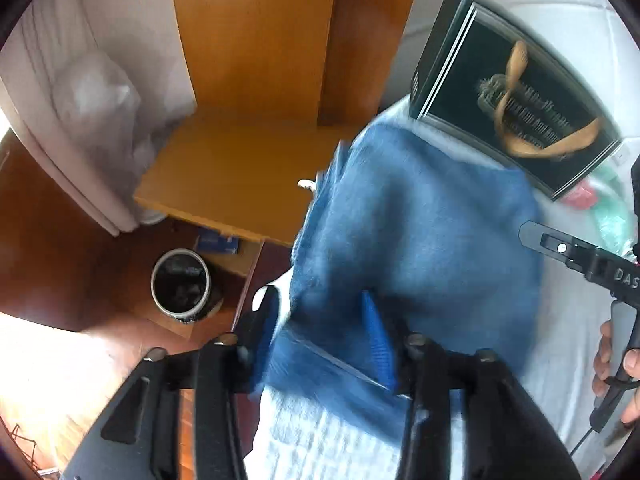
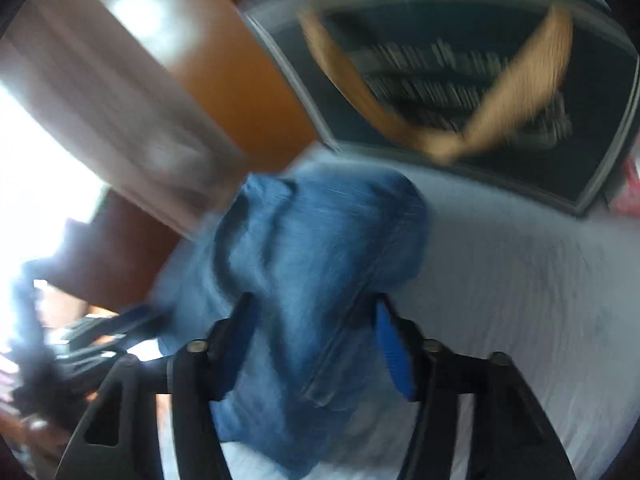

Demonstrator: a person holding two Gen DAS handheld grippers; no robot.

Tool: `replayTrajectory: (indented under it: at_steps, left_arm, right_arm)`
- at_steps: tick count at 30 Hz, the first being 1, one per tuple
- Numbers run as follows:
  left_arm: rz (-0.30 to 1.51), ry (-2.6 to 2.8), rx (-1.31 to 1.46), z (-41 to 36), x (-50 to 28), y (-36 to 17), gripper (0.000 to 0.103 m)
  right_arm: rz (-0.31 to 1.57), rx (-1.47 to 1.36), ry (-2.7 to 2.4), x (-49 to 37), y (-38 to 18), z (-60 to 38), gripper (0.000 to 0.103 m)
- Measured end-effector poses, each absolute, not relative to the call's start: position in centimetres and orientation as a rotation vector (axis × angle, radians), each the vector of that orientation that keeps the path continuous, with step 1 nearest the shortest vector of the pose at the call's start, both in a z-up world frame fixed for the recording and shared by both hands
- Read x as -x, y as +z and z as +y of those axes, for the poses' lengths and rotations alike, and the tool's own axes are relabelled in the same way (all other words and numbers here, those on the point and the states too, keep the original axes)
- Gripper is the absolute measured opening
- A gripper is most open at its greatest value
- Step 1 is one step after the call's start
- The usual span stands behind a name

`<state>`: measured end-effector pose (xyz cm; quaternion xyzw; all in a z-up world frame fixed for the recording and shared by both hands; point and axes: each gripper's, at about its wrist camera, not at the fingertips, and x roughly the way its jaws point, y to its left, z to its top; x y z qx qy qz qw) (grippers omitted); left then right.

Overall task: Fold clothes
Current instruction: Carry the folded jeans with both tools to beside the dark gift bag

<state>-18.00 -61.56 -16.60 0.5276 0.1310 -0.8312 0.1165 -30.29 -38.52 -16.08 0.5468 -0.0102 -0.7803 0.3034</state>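
Note:
A blue denim garment point(image 1: 420, 232) lies bunched on the white bed sheet point(image 1: 568, 320), near the bed's edge. My left gripper point(image 1: 320, 336) stands over its near end with the jaws apart; denim lies between the blue pads point(image 1: 378, 340) without being pinched. In the right wrist view, which is blurred, my right gripper point(image 2: 316, 332) likewise has its jaws spread, with the denim garment point(image 2: 320, 248) loosely between them. The right gripper point(image 1: 560, 248) also shows at the right edge of the left wrist view, held by a person's hand point(image 1: 604, 360).
A black box with a gold ribbon design point(image 1: 512, 92) lies on the bed just beyond the denim. Left of the bed stand a wooden nightstand point(image 1: 240, 168), a round waste bin point(image 1: 180, 284) on the dark floor, and a clear plastic bag point(image 1: 96, 92).

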Motion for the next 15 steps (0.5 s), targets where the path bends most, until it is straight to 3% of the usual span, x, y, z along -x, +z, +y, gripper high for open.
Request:
replayTrajectory:
  at_steps: [1, 3, 6, 15]
  left_arm:
    - [0.352, -2.434, -1.532, -61.5, 18.0, -16.8, 0.078]
    - [0.286, -2.450, -1.499, -61.1, 17.7, -16.2, 0.086]
    - [0.232, -2.460, -1.453, -61.1, 17.0, -14.4, 0.091]
    - [0.119, -2.565, -1.239, -55.8, 12.7, -6.8, 0.091]
  right_arm:
    - [0.002, -1.470, -2.071, 30.3, -16.7, -38.7, 0.068]
    - [0.040, -1.460, -2.095, 30.1, -16.5, -38.6, 0.089]
    - [0.074, -1.414, -2.137, 29.2, -15.0, -37.9, 0.103]
    - [0.145, -1.264, -2.269, 22.0, -10.6, -33.6, 0.103]
